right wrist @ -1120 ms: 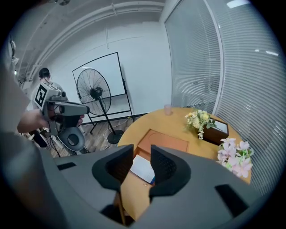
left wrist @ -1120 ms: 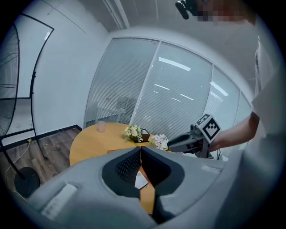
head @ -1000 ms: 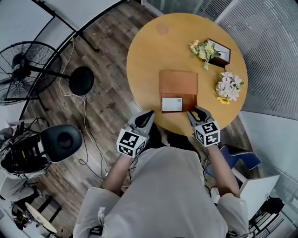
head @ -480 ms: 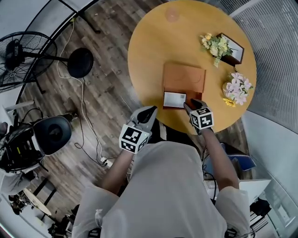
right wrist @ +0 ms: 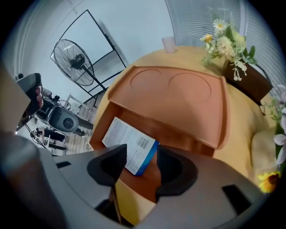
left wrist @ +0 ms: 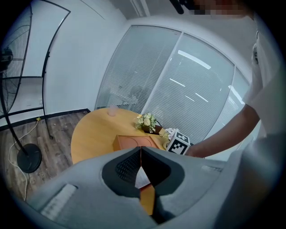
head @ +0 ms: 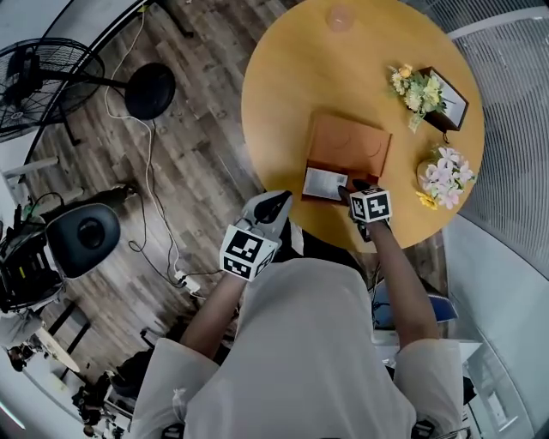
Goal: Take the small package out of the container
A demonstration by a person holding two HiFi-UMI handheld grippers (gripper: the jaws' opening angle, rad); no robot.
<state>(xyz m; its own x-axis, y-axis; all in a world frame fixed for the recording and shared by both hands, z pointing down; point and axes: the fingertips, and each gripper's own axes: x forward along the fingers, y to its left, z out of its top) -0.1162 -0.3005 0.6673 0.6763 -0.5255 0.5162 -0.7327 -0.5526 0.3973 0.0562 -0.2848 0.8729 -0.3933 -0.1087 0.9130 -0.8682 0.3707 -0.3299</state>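
The small package (head: 325, 183), white with a blue edge, lies flat in the near half of the open brown container (head: 350, 144) on the round table (head: 283, 94). My right gripper (head: 349, 190) points steeply down at the package's right corner. In the right gripper view the package (right wrist: 129, 143) has that corner between the jaws of the right gripper (right wrist: 142, 153), which have just been opening and do not press on it. My left gripper (head: 276, 204) hangs off the table's near edge, left of the container. Its jaws meet, so the left gripper (left wrist: 140, 154) is shut on nothing.
Yellow flowers in a dark box (head: 425, 86) and pink flowers (head: 446, 167) stand right of the container. A clear cup (head: 340, 17) sits at the table's far side. On the floor at the left are a fan (head: 43, 73), a black stool (head: 86, 236) and cables.
My right gripper has dropped from the table's near edge down onto the package's corner, and its jaws have spread. The left gripper has sunk slightly and stays beside the table.
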